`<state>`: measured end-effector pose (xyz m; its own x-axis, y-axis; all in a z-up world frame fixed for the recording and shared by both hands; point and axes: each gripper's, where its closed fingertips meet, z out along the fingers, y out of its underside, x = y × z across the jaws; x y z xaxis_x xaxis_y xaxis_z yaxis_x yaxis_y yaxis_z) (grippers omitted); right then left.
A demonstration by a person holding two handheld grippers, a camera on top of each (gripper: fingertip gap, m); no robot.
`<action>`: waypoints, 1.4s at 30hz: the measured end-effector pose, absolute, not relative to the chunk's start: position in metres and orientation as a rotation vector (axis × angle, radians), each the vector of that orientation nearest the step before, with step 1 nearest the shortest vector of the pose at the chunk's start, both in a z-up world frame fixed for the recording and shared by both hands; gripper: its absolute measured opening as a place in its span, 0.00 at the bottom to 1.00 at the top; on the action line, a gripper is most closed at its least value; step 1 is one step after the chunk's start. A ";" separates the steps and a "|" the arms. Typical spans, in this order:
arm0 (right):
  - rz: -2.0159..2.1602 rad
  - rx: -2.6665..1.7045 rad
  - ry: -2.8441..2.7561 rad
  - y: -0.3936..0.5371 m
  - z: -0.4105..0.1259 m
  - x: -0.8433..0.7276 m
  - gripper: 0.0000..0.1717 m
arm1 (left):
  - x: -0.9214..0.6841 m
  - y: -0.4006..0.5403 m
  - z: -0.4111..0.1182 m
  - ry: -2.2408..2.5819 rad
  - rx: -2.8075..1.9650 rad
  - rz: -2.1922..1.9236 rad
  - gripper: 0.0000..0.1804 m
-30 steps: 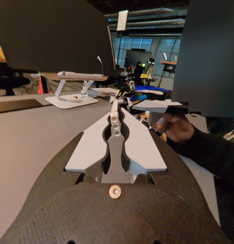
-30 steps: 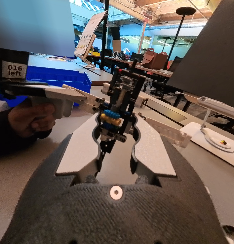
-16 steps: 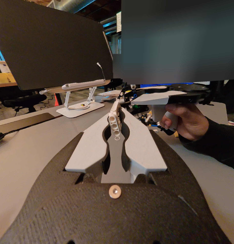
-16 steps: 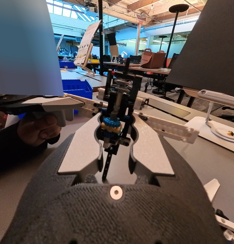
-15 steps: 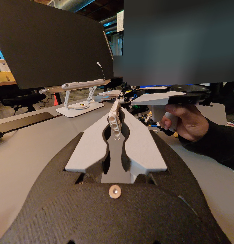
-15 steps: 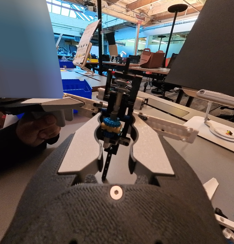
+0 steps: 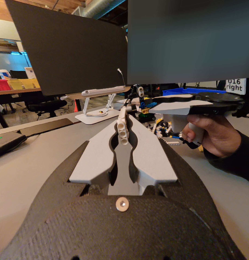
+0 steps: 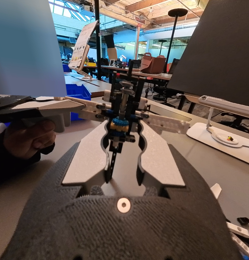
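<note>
My left gripper [image 7: 124, 116] is shut on a white holed beam [image 7: 122, 129] that sticks out of one side of a building-brick model [image 7: 141, 98]. The right wrist view shows the same gripper [image 8: 81, 105] clamping that beam [image 8: 91, 108] from the left. My right gripper [image 8: 124, 123] is shut on the model's black frame [image 8: 126, 95], around its blue gear [image 8: 119, 121] and yellow gear. A thin black beam [image 8: 112, 161] hangs back between its fingers. A second white beam [image 8: 166, 123] juts out to the right. The model is held above the grey table [image 7: 36, 161].
A white stand [image 7: 98, 114] carrying a black board stands at the back. A pile of loose bricks [image 7: 163, 129] lies under the right gripper. A blue bin [image 8: 77, 95] sits behind. A black box with a cable [image 7: 7, 140] lies at the left. Loose pieces [image 8: 239, 230] lie near me.
My right jaws have narrowed onto the model's frame, and the thin black beam now reaches deeper between them. Both grippers and the model have shifted together; the left grip on the white beam holds.
</note>
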<state>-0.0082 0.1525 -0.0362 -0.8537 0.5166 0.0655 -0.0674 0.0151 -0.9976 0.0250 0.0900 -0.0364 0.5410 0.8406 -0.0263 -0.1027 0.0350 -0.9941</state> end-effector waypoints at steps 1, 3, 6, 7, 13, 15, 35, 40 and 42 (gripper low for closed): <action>1.892 -0.463 -1.902 0.152 -0.038 -0.009 0.22 | 0.024 0.089 -0.037 -0.713 -1.341 0.812 0.04; 1.906 -0.482 -1.953 0.148 -0.044 -0.008 0.21 | 0.024 0.089 -0.037 -0.718 -1.336 0.796 0.04; 1.944 -0.520 -2.006 0.144 -0.050 -0.008 0.21 | 0.024 0.090 -0.037 -0.712 -1.340 0.801 0.04; 1.968 -0.526 -2.015 0.144 -0.051 -0.007 0.19 | 0.024 0.090 -0.037 -0.710 -1.341 0.801 0.04; 2.091 -0.566 -2.059 0.142 -0.051 -0.004 0.15 | 0.025 0.091 -0.037 -0.704 -1.339 0.786 0.03; 2.095 -0.565 -2.056 0.142 -0.050 -0.004 0.15 | 0.025 0.091 -0.037 -0.699 -1.342 0.789 0.04; 2.057 -0.577 -2.039 0.148 -0.050 -0.008 0.15 | 0.029 0.107 -0.037 -0.651 -1.322 0.633 0.21; 2.088 -0.593 -2.038 0.150 -0.050 -0.010 0.15 | 0.024 0.105 -0.044 -0.694 -1.333 0.603 0.22; 2.094 -0.561 -2.043 0.147 -0.049 -0.006 0.15 | 0.022 0.105 -0.046 -0.704 -1.343 0.595 0.22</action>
<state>-0.0061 0.1467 -0.0488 -0.9163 0.3706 -0.1518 0.1428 -0.0518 -0.9884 0.0223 0.1053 -0.0463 0.6615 0.7414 0.1126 0.0123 0.1393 -0.9902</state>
